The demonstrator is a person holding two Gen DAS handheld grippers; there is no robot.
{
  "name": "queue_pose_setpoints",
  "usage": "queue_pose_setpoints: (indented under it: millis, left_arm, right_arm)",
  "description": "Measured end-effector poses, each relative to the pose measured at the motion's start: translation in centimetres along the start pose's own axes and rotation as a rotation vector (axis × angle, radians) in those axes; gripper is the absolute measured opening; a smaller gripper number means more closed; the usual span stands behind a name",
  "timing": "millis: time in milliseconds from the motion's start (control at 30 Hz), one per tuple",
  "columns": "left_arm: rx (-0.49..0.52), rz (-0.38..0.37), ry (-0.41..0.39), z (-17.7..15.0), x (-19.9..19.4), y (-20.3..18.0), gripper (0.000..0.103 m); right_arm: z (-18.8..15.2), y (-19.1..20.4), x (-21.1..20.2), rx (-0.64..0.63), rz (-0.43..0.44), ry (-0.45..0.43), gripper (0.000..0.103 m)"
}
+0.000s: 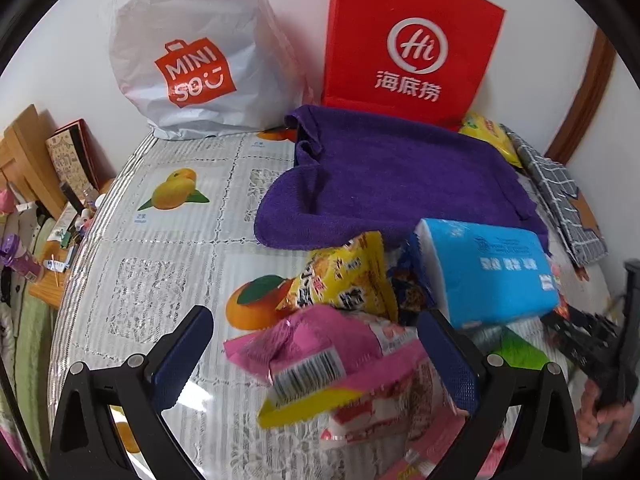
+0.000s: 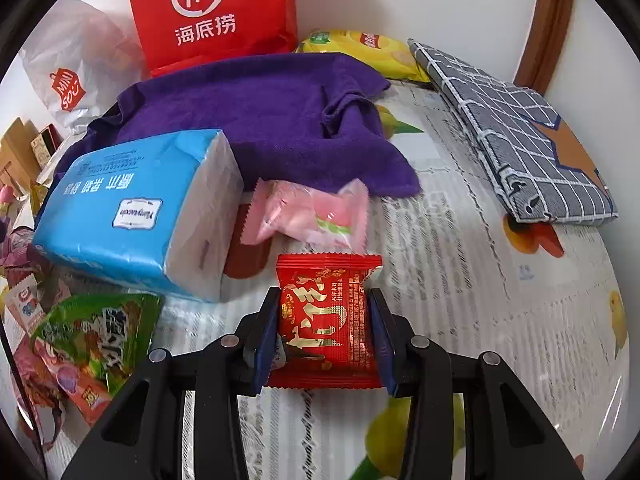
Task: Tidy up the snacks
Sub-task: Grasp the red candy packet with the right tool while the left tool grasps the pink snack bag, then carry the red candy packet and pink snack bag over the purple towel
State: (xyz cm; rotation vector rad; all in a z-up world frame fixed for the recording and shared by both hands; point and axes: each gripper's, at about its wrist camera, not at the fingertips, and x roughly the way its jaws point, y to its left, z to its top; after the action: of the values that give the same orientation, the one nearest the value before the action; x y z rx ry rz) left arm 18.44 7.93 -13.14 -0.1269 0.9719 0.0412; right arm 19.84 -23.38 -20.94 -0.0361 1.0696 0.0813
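In the left wrist view my left gripper (image 1: 316,344) is open, its jaws wide on either side of a pink snack packet (image 1: 340,372) that lies on the table. A yellow snack packet (image 1: 348,276) and a blue tissue pack (image 1: 484,272) lie just beyond it. In the right wrist view my right gripper (image 2: 324,304) is shut on a red snack packet (image 2: 326,320), held just above the tablecloth. A pale pink candy packet (image 2: 308,212) lies ahead of it, with the tissue pack (image 2: 136,208) to the left and a green snack packet (image 2: 96,332) at lower left.
A purple towel (image 1: 392,176) is spread at the back of the fruit-print tablecloth (image 1: 168,248). A white Miniso bag (image 1: 200,60) and a red paper bag (image 1: 408,48) stand against the wall. A checked grey folded cloth (image 2: 516,136) and a yellow chip bag (image 2: 372,48) lie at the right.
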Motion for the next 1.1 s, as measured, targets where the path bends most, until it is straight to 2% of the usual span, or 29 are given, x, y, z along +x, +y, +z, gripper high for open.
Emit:
queue_pose_setpoints:
  millis: [100, 200, 367, 433, 500, 600, 767, 967, 1100]
  left_arm:
    - [-0.025, 0.001, 0.029, 0.5, 1.2, 0.1, 0.102]
    - [-0.026, 0.022, 0.075, 0.4, 2.5, 0.1, 0.096]
    - [-0.041, -0.018, 0.165, -0.9, 4.0, 0.8, 0.091]
    - [-0.047, -0.047, 0.15, -1.1, 3.4, 1.1, 0.082]
    - [-0.031, -0.051, 0.143, -1.3, 2.8, 0.9, 0.071]
    - [0.005, -0.042, 0.13, -1.4, 2.0, 0.5, 0.06]
    - [-0.011, -0.082, 0.106, -1.9, 0.4, 0.9, 0.057]
    - [-0.01, -0.079, 0.062, -2.1, -2.4, 0.8, 0.056]
    - [0.004, -0.083, 0.037, -2.0, -4.0, 0.0, 0.055]
  right_arm:
    - [-0.5, -0.3, -0.3, 0.006, 0.002, 0.002, 0.042]
    - [-0.8, -0.5, -0.5, 0.013, 0.008, 0.002, 0.042]
    - [-0.9, -0.4, -0.7, -0.006, 0.009, 0.019, 0.043]
    - [-0.9, -0.4, -0.7, -0.002, 0.013, 0.025, 0.043]
    - [-1.0, -0.3, -0.8, -0.003, 0.014, 0.024, 0.042]
    - [-1.2, -0.1, -1.4, -0.01, 0.011, 0.011, 0.041]
    - [-1.4, -0.1, -3.4, -0.008, 0.023, -0.031, 0.04]
    - [-1.2, -0.4, -5.8, 0.01, 0.035, -0.074, 0.04]
    - [-0.8, -0.2, -7.2, 0.016, 0.073, -0.099, 0.04]
